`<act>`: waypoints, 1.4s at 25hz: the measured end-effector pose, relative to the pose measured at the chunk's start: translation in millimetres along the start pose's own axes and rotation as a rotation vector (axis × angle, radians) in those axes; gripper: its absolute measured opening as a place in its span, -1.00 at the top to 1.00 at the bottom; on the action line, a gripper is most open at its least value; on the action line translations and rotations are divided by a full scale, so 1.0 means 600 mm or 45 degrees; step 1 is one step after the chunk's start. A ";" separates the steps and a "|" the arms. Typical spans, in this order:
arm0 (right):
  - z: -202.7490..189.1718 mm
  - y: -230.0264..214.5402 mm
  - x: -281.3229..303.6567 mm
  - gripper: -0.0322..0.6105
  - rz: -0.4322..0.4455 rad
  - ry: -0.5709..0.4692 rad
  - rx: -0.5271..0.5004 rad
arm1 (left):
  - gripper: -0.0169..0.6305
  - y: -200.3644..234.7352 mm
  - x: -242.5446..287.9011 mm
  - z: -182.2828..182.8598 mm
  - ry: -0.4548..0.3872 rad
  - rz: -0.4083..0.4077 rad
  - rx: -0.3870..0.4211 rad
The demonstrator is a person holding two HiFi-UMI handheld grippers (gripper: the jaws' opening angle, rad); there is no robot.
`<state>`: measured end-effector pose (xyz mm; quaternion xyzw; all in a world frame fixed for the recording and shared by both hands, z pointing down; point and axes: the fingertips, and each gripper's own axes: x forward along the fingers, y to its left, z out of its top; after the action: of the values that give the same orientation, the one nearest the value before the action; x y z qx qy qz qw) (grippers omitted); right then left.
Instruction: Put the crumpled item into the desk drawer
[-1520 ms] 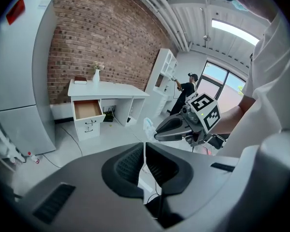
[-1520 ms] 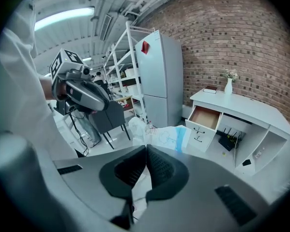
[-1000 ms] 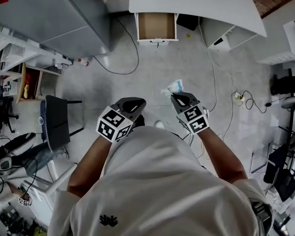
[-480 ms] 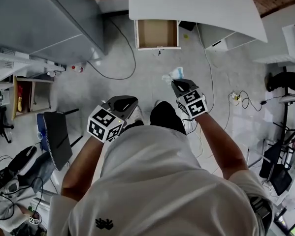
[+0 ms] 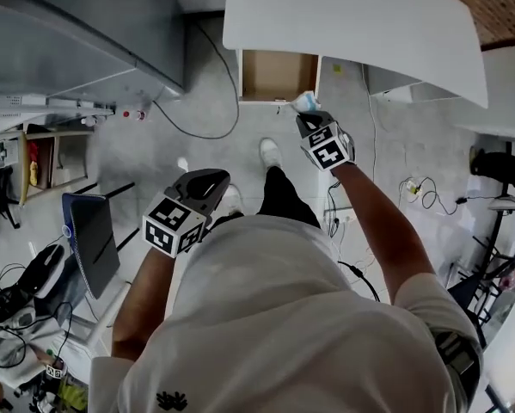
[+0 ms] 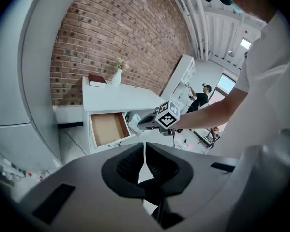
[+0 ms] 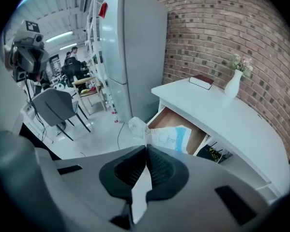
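Observation:
My right gripper point(image 5: 306, 119) is shut on a crumpled white and blue wrapper point(image 5: 305, 101), held just in front of the open desk drawer point(image 5: 277, 74). In the right gripper view the crumpled wrapper point(image 7: 159, 135) sticks out past the closed jaws of my right gripper point(image 7: 145, 151), with the brown-bottomed drawer point(image 7: 171, 124) right behind it. My left gripper point(image 5: 207, 181) hangs lower, near the person's body, jaws together and empty. The left gripper view shows my left gripper point(image 6: 144, 151) closed, with the drawer point(image 6: 106, 128) and the right gripper's marker cube point(image 6: 167, 114) ahead.
A white desk point(image 5: 360, 24) carries a book point(image 6: 97, 80) and a vase point(image 6: 116, 76) against a brick wall. A large grey cabinet point(image 5: 85, 33) stands left of the drawer. Cables point(image 5: 201, 101) cross the floor. A chair point(image 5: 89, 239) and shelving stand at the left.
The person has stepped toward the desk. My right gripper has carried the crumpled wrapper forward to the drawer's front edge. The left gripper stayed low and shut.

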<state>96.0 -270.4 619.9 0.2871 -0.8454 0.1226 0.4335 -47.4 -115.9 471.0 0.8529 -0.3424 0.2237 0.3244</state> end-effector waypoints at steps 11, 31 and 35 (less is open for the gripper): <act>-0.020 -0.190 0.283 0.81 0.104 0.218 -0.237 | 0.85 0.100 0.136 0.096 0.062 0.140 -0.157; -0.096 -0.273 0.535 0.81 0.098 0.446 -0.287 | 0.85 0.167 0.204 0.051 0.113 0.283 -0.376; -0.104 -0.269 0.560 0.81 0.102 0.487 -0.326 | 0.85 0.179 0.209 0.040 0.102 0.288 -0.424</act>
<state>78.2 -499.3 920.3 0.1676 -0.7671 0.0838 0.6135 -38.2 -247.3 573.3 0.7340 -0.4551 0.2329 0.4471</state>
